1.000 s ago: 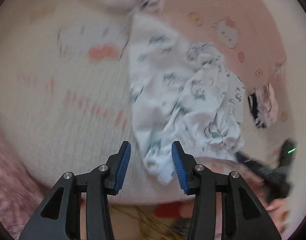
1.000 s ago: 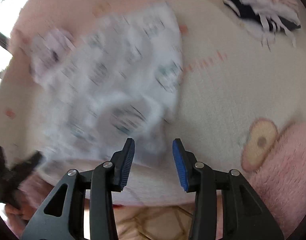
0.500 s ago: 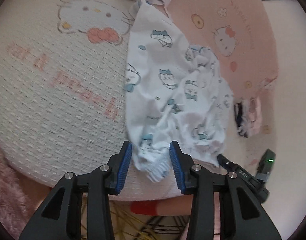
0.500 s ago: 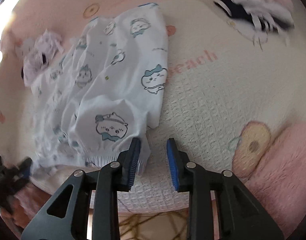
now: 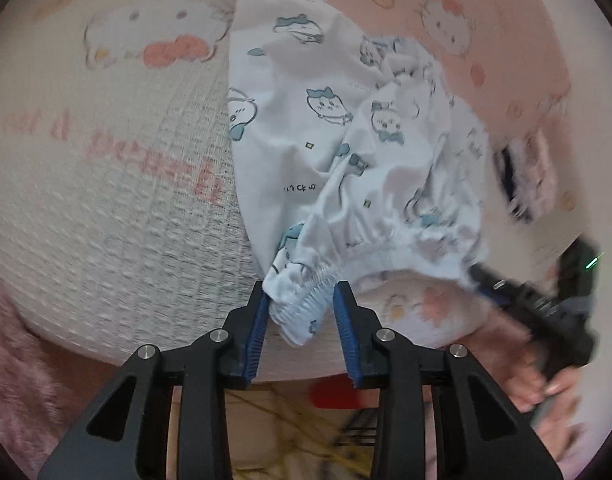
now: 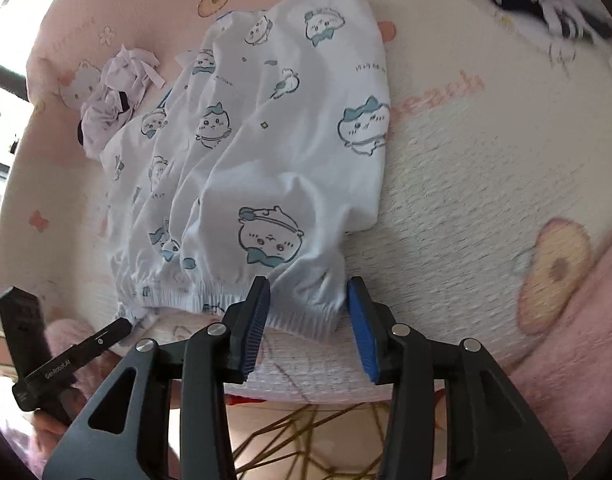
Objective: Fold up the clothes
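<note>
White printed shorts (image 5: 346, 152) lying on my cream mat (image 5: 126, 200), waistband at near edge; left gripper (image 5: 302, 304) closing around one waistband corner, contact seemingly partial; right gripper (image 6: 308, 308) reopening, straddling the other corner

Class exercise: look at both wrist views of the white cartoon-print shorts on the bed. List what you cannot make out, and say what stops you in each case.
- Left wrist view: whether the left gripper, whose jaws have just been closing, presses the waistband of the white shorts; bunched fabric hides the pads.
- Left wrist view: the dark-and-pink garment is smeared by motion blur.
- Right wrist view: the right gripper has just been opening; contact with the waistband is unclear.
- Right wrist view: the striped garment is cut off by the frame edge.
</note>
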`<state>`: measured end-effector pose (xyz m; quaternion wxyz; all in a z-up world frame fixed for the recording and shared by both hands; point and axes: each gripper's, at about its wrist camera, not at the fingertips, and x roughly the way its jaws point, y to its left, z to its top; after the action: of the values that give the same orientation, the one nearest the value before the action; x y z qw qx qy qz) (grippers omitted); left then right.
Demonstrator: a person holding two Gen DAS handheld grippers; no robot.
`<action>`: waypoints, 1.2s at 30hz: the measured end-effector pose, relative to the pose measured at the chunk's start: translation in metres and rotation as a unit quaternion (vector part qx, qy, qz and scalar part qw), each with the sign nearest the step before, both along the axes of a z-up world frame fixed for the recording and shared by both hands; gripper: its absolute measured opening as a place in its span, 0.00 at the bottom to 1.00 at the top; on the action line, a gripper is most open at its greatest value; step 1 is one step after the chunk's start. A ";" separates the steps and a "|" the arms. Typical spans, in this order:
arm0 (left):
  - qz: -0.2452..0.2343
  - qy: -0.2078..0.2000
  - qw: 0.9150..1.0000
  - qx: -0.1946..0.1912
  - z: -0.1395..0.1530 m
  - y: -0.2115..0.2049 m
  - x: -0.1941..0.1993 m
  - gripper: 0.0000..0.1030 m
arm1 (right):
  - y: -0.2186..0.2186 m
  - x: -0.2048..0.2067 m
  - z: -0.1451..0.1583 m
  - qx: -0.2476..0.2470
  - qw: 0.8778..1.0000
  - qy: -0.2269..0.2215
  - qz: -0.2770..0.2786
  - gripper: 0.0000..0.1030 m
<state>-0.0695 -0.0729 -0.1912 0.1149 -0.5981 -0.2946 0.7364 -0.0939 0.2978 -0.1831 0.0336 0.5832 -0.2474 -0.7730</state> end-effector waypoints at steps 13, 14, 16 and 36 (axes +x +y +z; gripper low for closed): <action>0.082 -0.009 0.990 0.115 -0.014 -0.026 -0.004 0.39 | 0.018 0.020 0.006 -0.066 0.997 -0.026 -0.032 0.24; 0.084 -0.011 0.988 0.126 -0.017 -0.026 -0.007 0.45 | 0.021 0.021 0.006 -0.078 0.996 -0.029 -0.044 0.28; 0.088 -0.016 0.985 0.148 -0.025 -0.025 -0.011 0.52 | 0.027 0.026 0.004 -0.110 0.992 -0.025 -0.065 0.39; 0.058 -0.005 0.991 0.119 -0.021 -0.013 -0.024 0.33 | 0.003 0.012 0.009 -0.056 0.998 0.020 -0.029 0.08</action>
<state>-0.0936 -0.0861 -0.2118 0.1407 -0.5656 -0.4146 0.6989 -0.0820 0.3009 -0.1739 0.0487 0.5579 -0.3058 -0.7700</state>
